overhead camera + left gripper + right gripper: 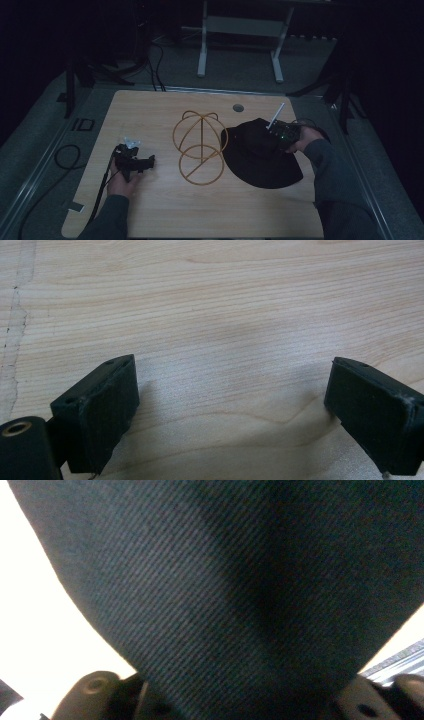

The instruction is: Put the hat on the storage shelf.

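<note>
The black hat (260, 160) lies at centre-right of the tabletop (150, 210), beside a wire stand (200, 147). The right gripper (281, 134) clamps its cloth; the left gripper (131, 161), lower left, gapes empty.

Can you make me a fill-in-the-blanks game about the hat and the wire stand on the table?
1. The black hat lies to the ____ of the wire stand in the high view.
2. The table is made of ____.
3. The left hand-held gripper has its jaws ____.
4. The right hand-held gripper is at the ____.

Missing words: right; wood; open; hat
</note>
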Demonstrator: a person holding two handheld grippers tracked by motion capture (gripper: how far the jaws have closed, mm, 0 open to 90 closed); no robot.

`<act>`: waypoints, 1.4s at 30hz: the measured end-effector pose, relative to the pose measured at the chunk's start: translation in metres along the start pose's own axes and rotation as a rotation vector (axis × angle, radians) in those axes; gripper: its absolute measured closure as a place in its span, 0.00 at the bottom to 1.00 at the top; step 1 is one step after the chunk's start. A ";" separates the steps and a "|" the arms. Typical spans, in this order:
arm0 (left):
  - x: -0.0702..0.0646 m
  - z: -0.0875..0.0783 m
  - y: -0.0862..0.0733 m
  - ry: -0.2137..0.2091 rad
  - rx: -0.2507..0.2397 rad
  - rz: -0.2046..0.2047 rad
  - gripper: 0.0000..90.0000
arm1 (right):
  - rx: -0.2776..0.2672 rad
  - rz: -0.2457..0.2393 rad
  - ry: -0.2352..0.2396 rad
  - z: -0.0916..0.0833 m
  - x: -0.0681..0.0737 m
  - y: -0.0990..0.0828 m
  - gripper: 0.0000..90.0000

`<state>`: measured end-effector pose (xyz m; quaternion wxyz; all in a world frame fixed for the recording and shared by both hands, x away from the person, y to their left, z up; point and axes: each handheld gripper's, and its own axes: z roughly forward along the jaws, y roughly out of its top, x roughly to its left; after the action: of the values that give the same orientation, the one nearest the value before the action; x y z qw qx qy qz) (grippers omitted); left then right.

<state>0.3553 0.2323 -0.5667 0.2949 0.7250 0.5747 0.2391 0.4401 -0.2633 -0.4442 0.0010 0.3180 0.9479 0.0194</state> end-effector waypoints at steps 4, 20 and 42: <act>0.000 0.000 0.000 0.000 0.000 0.000 0.08 | -0.010 -0.009 -0.013 -0.003 0.003 0.003 0.92; 0.000 0.000 0.000 0.000 0.000 0.000 0.08 | -0.069 -0.045 -0.033 -0.020 0.005 -0.006 0.94; 0.000 0.000 0.000 0.000 -0.001 -0.001 0.08 | -0.236 -0.015 -0.001 -0.057 -0.003 -0.023 0.94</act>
<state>0.3553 0.2322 -0.5668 0.2954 0.7245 0.5750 0.2393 0.4277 -0.2855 -0.3885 0.0392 0.3086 0.9413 0.1307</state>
